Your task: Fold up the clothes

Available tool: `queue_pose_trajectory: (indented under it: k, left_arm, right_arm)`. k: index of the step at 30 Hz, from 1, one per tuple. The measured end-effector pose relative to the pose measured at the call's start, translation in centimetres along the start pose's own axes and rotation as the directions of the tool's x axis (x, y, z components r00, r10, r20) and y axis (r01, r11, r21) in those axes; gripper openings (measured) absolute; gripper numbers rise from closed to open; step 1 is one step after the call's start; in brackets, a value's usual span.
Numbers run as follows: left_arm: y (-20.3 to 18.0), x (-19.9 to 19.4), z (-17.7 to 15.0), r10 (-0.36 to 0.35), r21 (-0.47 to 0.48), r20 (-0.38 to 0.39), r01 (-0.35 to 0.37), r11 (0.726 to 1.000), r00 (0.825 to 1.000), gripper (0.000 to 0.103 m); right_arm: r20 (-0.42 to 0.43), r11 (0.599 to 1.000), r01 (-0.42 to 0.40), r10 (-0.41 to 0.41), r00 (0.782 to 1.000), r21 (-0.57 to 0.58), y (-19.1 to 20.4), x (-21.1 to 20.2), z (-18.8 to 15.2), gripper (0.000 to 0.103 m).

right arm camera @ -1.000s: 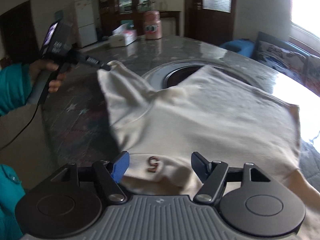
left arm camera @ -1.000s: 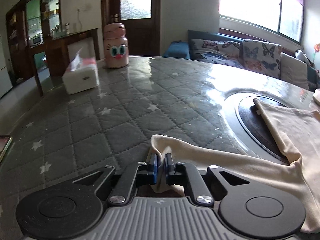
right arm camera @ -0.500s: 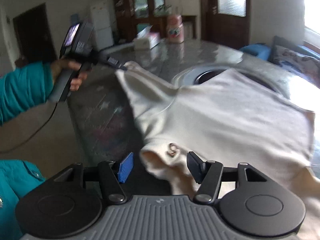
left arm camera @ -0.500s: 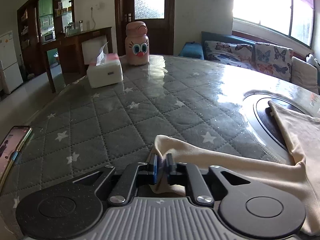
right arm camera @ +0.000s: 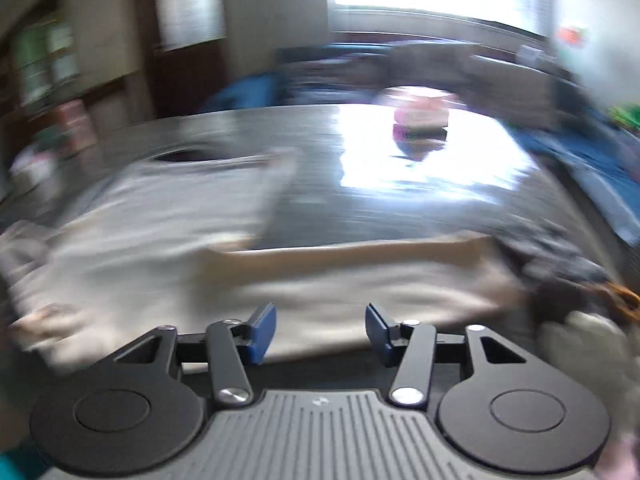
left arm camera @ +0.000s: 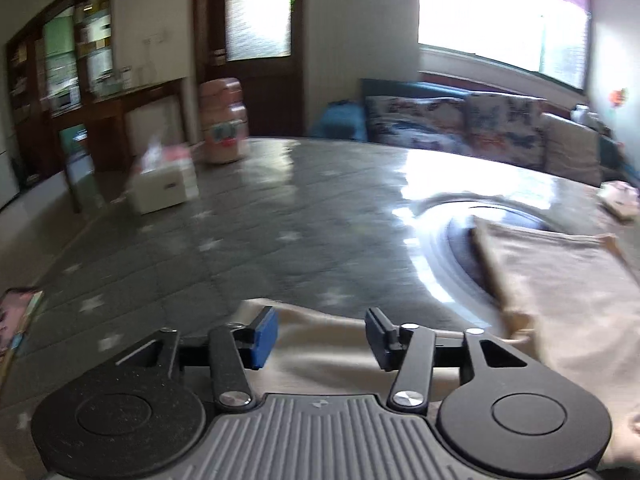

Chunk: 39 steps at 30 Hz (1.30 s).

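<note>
Nearby, tissue box [left arm camera: 163, 188] holding tissues, pink bottle [left arm camera: 222, 122] shut

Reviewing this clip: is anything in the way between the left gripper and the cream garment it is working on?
Nothing visible. The cream garment lies directly under and between the fingers of the left gripper, whose jaws are opening with no pad pressing it. The tissue box and pink bottle stand far across the table.
</note>
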<state>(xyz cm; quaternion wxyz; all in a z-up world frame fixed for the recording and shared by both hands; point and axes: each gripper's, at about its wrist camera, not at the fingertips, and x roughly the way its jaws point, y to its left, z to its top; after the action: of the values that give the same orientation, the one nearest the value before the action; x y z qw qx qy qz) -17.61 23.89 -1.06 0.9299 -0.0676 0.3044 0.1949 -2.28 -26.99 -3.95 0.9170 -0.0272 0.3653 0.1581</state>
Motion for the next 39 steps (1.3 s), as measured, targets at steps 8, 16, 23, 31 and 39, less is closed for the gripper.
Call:
queue_pose_trajectory:
  k: [8, 16, 23, 31, 39]
  left_arm:
    - [-7.2, -0.6, 0.3, -0.184, 0.105, -0.005, 0.183, 0.977, 0.983, 0.058]
    - [-13.7, -0.5, -1.1, -0.305, 0.194, -0.064, 0.312, 0.93, 0.95, 0.061]
    - [-17.7, -0.8, -1.5, -0.37, 0.247, -0.094, 0.382, 0.891, 0.924, 0.07]
    - [-21.9, -2.0, -2.7, -0.462, 0.316, -0.108, 0.471, 0.824, 0.88, 0.102]
    - [-25.1, -2.0, -4.5, -0.493, 0.368, -0.156, 0.514, 0.775, 0.856, 0.103]
  right_arm:
    - [-0.005, 0.964, 0.204, -0.206, 0.978, 0.173, -6.6, 2.1, 0.1, 0.029]
    - [0.005, 0.939, 0.302, -0.307, 0.952, 0.165, -6.4, 2.8, -0.2, 0.008]
    - [0.015, 0.937, 0.259, -0.27, 0.963, 0.236, -7.4, 2.8, 0.1, 0.015]
    - [0.093, 0.948, 0.185, -0.215, 0.972, 0.259, -7.4, 0.5, 0.1, 0.005]
    - [0.16, 0.95, 0.071, -0.124, 0.979, 0.303, -6.9, -2.4, 0.9, 0.004]
